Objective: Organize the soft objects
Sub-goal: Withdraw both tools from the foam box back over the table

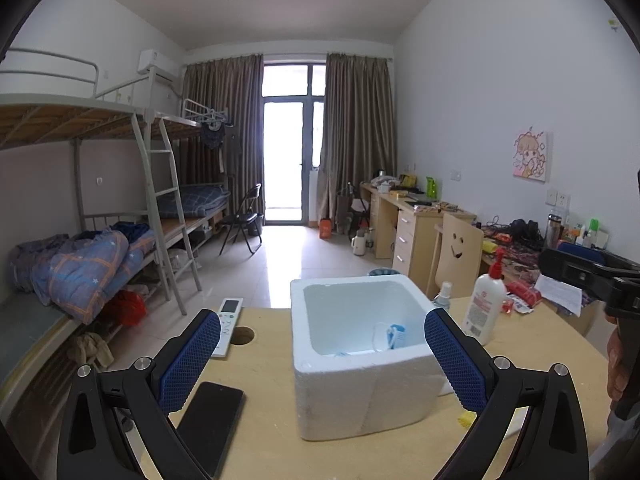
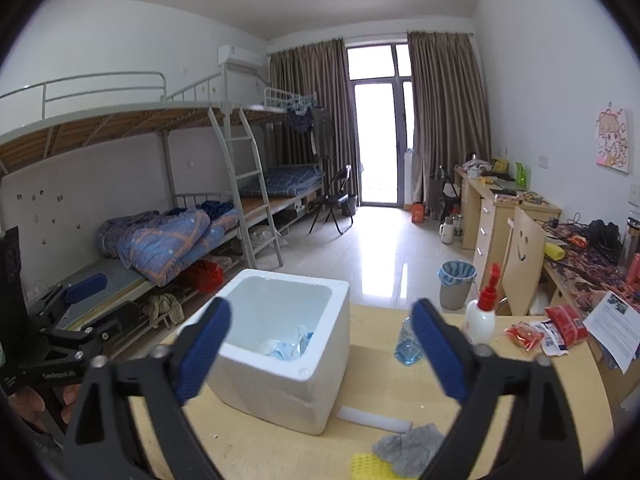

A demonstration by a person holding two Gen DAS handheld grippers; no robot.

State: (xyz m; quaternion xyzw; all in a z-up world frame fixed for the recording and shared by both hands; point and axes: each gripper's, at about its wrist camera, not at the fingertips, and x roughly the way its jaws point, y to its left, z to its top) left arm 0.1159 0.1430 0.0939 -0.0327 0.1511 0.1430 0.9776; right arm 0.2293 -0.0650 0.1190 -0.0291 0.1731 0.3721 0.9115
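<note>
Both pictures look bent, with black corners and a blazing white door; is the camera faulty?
Not faulty, probably: both wrist views are fisheye, so the grey metal bunk bed bows and the lens rim darkens the corners. In the left wrist view the glass balcony door is blown out by daylight; in the right wrist view it throws glare on the glossy tiled floor.

The left claw [image 1: 322,356] stands with its blue-padded fingers [image 1: 191,360] spread wide and nothing between them, tilted slightly downward. The right claw [image 2: 322,354] is likewise spread wide and empty, its pads [image 2: 440,354] pressing on nothing, also angled a little downward. In the right wrist view, a hand [image 2: 44,400] grips the left claw's handle at the lower left edge.
</note>
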